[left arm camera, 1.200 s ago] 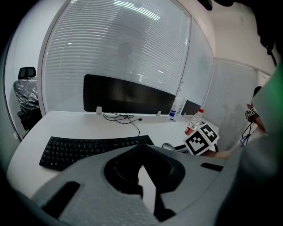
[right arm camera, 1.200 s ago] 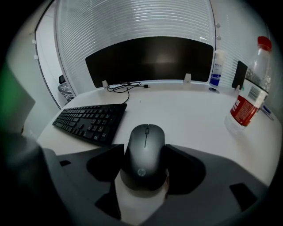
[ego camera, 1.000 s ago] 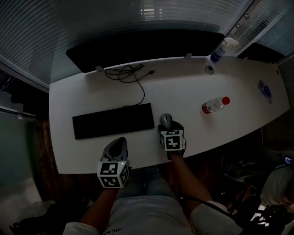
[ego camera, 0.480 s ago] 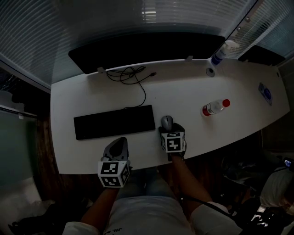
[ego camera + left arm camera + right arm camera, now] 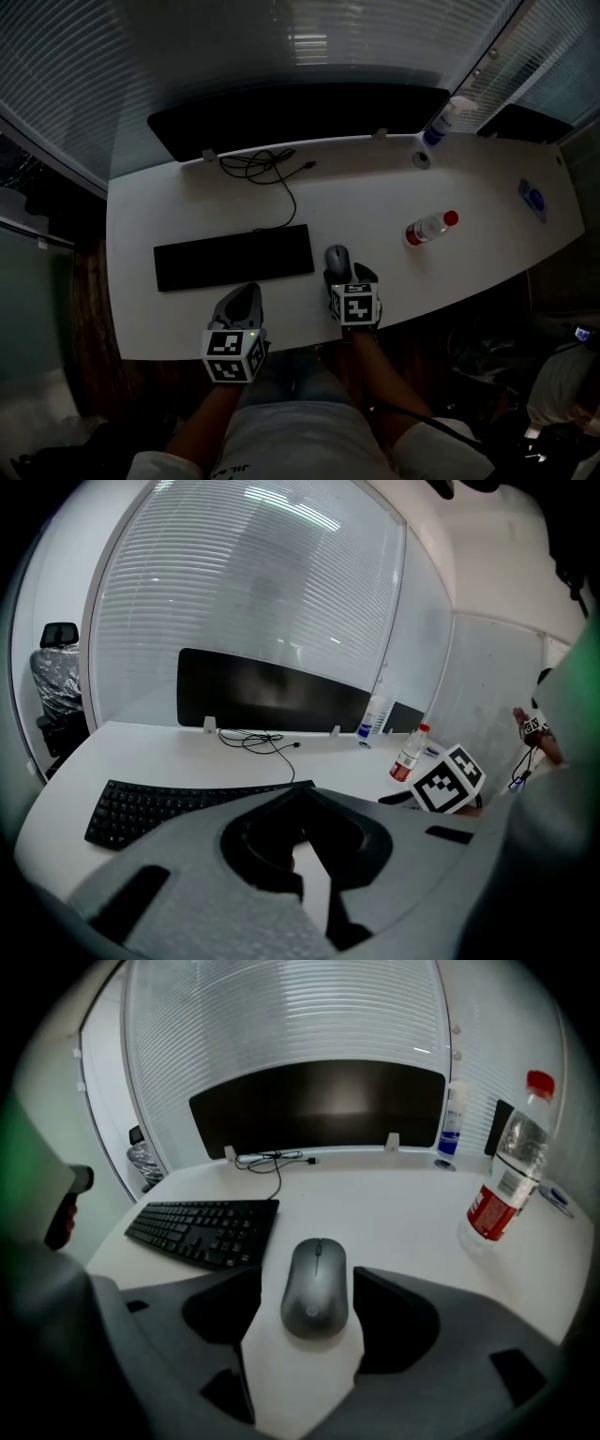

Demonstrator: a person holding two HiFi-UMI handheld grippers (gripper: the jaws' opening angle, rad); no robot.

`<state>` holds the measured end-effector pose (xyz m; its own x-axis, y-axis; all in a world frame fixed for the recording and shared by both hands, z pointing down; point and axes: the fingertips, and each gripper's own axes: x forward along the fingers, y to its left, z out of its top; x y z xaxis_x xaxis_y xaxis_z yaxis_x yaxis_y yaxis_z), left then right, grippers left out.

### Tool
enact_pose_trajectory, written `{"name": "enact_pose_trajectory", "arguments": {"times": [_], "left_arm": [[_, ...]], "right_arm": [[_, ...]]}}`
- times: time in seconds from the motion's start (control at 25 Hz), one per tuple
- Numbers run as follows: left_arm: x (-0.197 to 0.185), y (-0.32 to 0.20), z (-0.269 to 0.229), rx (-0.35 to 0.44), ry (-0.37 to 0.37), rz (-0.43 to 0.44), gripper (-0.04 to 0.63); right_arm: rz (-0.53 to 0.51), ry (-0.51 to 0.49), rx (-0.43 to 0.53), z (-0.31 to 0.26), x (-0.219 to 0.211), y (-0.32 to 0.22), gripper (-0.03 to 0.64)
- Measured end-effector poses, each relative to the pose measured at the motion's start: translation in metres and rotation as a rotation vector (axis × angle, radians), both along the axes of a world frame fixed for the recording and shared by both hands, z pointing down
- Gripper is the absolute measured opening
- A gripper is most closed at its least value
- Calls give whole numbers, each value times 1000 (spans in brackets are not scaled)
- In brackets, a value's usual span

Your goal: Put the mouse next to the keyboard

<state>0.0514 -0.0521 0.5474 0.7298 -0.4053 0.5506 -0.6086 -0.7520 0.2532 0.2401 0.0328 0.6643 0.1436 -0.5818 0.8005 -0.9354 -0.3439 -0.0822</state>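
A grey mouse (image 5: 337, 257) (image 5: 315, 1290) lies on the white desk (image 5: 375, 197), just right of the black keyboard (image 5: 234, 256) (image 5: 206, 1227) (image 5: 173, 803). My right gripper (image 5: 350, 275) (image 5: 307, 1274) stands open just behind the mouse, one jaw on each side. White desk shows between the pads and the mouse on both sides. My left gripper (image 5: 239, 302) (image 5: 300, 791) hovers at the desk's near edge, in front of the keyboard. Its jaw tips meet, with nothing held.
A water bottle (image 5: 427, 228) (image 5: 502, 1176) with a red cap lies right of the mouse. A dark monitor (image 5: 300, 117), a coiled cable (image 5: 267, 161) and a spray bottle (image 5: 439, 122) stand along the far edge. The desk's near edge runs under both grippers.
My right gripper has risen a little and drawn back from the mouse, which stays on the desk beside the keyboard. The left gripper has kept still.
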Motion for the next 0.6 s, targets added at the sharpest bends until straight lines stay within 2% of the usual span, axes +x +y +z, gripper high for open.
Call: {"name": "enact_pose_trajectory", "arguments": {"times": [0.12,0.16,0.28,0.32,0.6], "left_arm": [[0,1,-9,9,5,-1,5],[-1,2,-11,13,4,0,5],[-7,9,-18,19,-3,14,5],[-10,13,-21,19,-5,21,5],[-41,41,-24,-34,-10,0,5]], "right_arm": [[-29,10,61,-32,-14,0,298],[-41,23,76,-43,-20,0,276],[-72,52,128,-77,-39,2,43],[-83,45,147,-87,-47,3,18],[-139,-48,248,-142,-108,10,5]]}}
